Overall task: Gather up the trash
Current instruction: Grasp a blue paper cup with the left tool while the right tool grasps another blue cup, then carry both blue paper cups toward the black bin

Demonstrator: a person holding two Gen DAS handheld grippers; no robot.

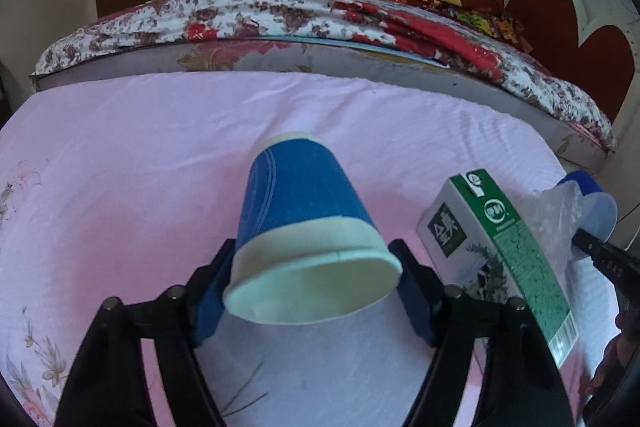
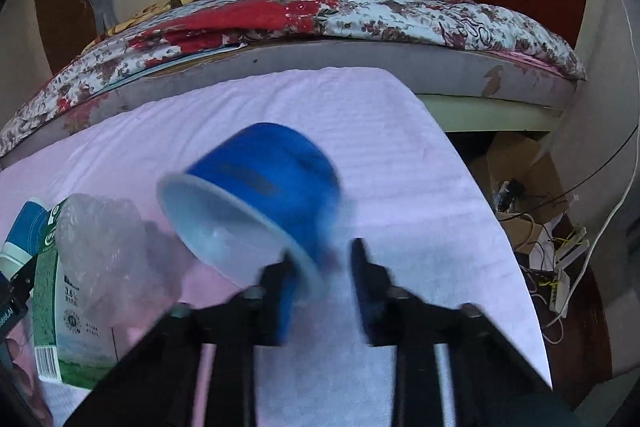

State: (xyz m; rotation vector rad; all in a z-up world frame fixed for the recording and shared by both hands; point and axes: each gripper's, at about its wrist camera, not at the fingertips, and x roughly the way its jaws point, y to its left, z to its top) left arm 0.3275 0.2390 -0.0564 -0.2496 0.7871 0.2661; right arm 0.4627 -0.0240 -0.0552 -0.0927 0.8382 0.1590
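L gripper point(image 1: 316, 291) clamps blue paper cup point(image 1: 300, 219) near its rim, over pink sheet point(image 1: 120, 167). R gripper point(image 2: 320, 267) seemingly pinches blue bowl point(image 2: 256, 199) rim, view blurred. Milk carton point(image 1: 500, 247) lies between.

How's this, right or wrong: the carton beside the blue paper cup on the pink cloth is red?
Wrong on the colour. The carton beside the blue paper cup on the pink cloth is green and white, not red. The left wrist view shows it plainly.
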